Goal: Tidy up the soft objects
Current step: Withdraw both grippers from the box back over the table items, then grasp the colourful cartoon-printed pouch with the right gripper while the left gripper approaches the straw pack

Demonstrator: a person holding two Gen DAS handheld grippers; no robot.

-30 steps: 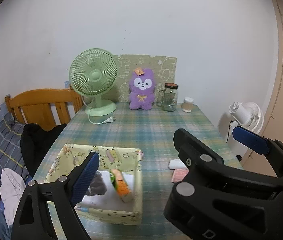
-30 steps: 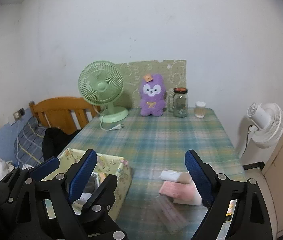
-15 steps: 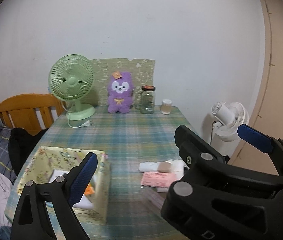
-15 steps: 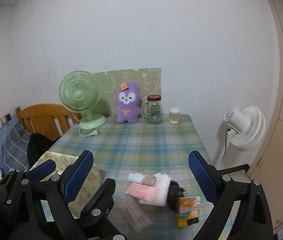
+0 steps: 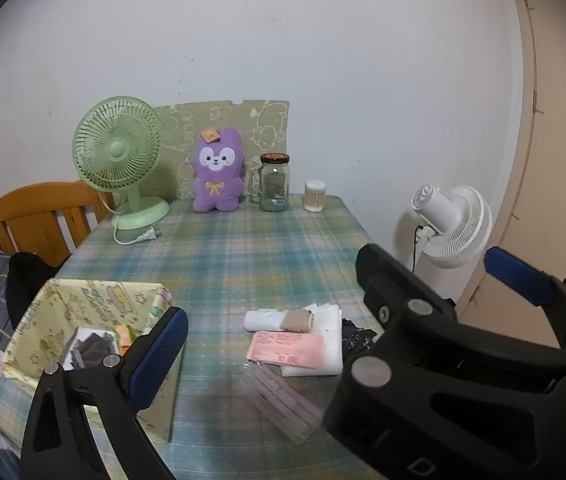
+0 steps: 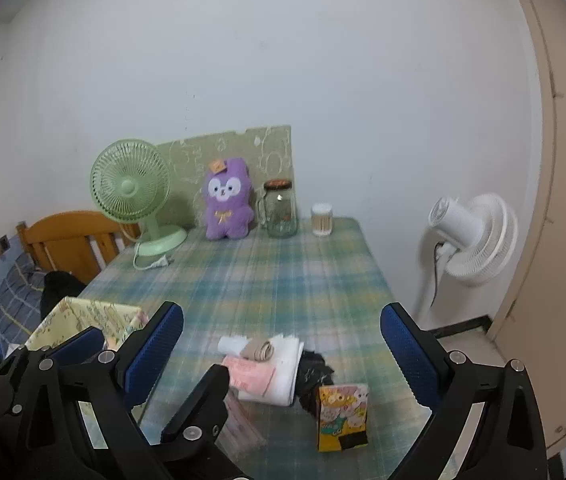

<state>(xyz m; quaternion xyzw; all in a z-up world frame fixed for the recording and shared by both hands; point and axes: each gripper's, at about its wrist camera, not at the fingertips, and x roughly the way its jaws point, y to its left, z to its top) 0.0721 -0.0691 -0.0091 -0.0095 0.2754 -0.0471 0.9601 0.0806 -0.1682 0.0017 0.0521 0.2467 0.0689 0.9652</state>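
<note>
Only from right wrist, cartoon-printed packet [image 6: 342,416], beside black cloth [image 6: 315,372]

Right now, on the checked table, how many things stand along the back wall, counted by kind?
Fans: 1, the green fan
Plush toys: 1, the purple plush
Glass jars: 1, the glass jar
Small containers: 1, the cotton swab tub
Boards: 1, the patterned board leaning behind them
Total: 5
</note>
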